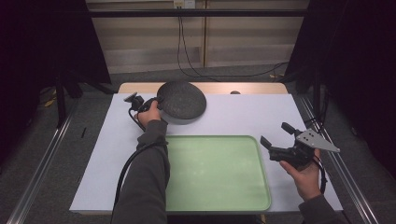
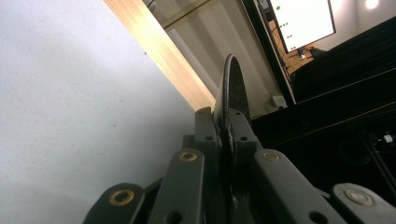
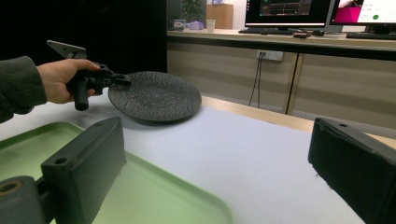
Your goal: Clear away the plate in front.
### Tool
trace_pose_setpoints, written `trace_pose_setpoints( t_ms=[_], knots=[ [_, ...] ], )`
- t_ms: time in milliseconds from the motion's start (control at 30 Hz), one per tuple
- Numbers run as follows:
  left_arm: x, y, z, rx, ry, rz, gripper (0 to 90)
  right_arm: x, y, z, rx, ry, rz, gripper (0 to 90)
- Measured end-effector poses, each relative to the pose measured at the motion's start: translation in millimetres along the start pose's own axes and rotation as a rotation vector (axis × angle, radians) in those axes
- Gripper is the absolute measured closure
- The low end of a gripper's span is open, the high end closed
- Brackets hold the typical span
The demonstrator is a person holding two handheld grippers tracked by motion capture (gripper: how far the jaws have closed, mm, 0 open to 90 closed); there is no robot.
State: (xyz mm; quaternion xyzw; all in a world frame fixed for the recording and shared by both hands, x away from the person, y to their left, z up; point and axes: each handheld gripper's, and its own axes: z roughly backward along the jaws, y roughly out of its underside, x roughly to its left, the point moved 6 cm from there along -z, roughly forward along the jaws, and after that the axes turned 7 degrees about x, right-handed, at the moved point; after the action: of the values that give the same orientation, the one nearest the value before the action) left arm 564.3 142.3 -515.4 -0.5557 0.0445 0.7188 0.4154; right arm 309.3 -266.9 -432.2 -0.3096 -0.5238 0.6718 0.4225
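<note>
dark plate (image 1: 182,100) tilted, rim clamped in left gripper (image 1: 156,103) jaws; right gripper (image 1: 275,136) jaws apart; green tray (image 1: 219,200) seen empty

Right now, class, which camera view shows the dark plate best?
The right gripper view: the plate shows whole, tilted, the left gripper gripping its rim. The high view shows its round top. The left gripper view shows its rim edge-on.

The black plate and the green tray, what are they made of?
The black plate looks like stoneware or maybe cast metal: matte, with a rough pebbly surface and no shine. I can't tell which. The green tray looks like plastic: smooth, pale, with a soft sheen and a rounded moulded rim.
</note>
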Motion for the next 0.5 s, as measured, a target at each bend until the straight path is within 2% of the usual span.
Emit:
trace_pose_setpoints(
  t_ms=[67, 100, 167, 233, 300, 500],
  knots=[
    [-2.1, -0.9, 0.2, -0.001, -0.003, 0.015, 85.2, 0.1, -0.1, -0.6, -0.002, 0.000, 0.002, 3.2],
    [-2.0, -0.9, 0.6, 0.005, 0.000, -0.002, 85.2, 0.0, -0.2, -0.7, -0.003, 0.007, -0.006, 2.4],
    [-3.9, -2.4, 1.3, 0.003, 0.003, 0.000, 85.1, -0.4, -0.2, -0.9, -0.004, 0.004, -0.005, 2.6],
    [-3.4, -2.6, 3.6, 0.024, 0.000, -0.007, 85.2, -0.8, -0.2, -0.7, -0.003, 0.009, -0.005, 2.6],
    [-6.1, -4.5, 3.3, 0.007, 0.018, 0.019, 85.2, -0.7, -0.6, 0.0, -0.006, 0.009, -0.010, 2.5],
    [-12.0, -7.2, 7.0, 0.029, 0.042, 0.009, 85.2, -0.7, -0.5, -0.5, -0.008, 0.014, -0.005, 2.3]
  ],
)
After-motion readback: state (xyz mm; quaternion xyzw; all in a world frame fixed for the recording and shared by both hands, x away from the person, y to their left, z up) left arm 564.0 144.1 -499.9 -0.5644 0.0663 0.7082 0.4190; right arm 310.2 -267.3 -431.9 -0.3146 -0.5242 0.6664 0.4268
